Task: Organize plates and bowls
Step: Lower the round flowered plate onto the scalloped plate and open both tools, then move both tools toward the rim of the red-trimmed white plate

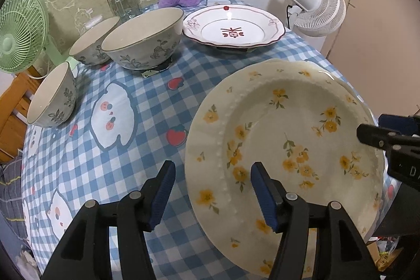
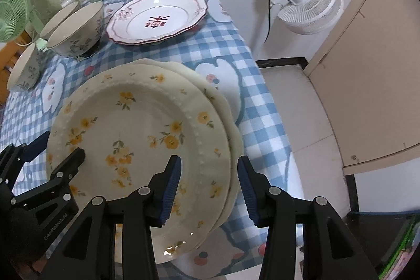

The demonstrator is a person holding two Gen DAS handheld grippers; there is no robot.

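Cream, yellow-flowered plate (image 2: 136, 127) lies on a second plate (image 2: 231, 127) at the table's near edge. The left gripper (image 1: 212, 190) is spread, straddling its rim; the right gripper (image 2: 210, 188) seems spread too, pads apparently clear. A careless nudge could slide the overhanging stack off. Beyond stand bowls (image 1: 143, 41) and a red-trimmed plate (image 1: 233, 26).

Bare tablecloth (image 1: 147, 101) between bowls (image 1: 143, 41) and yellow-flower plate stack (image 1: 283, 138) gives passage; rear blocked by red-trimmed plate (image 1: 233, 26).
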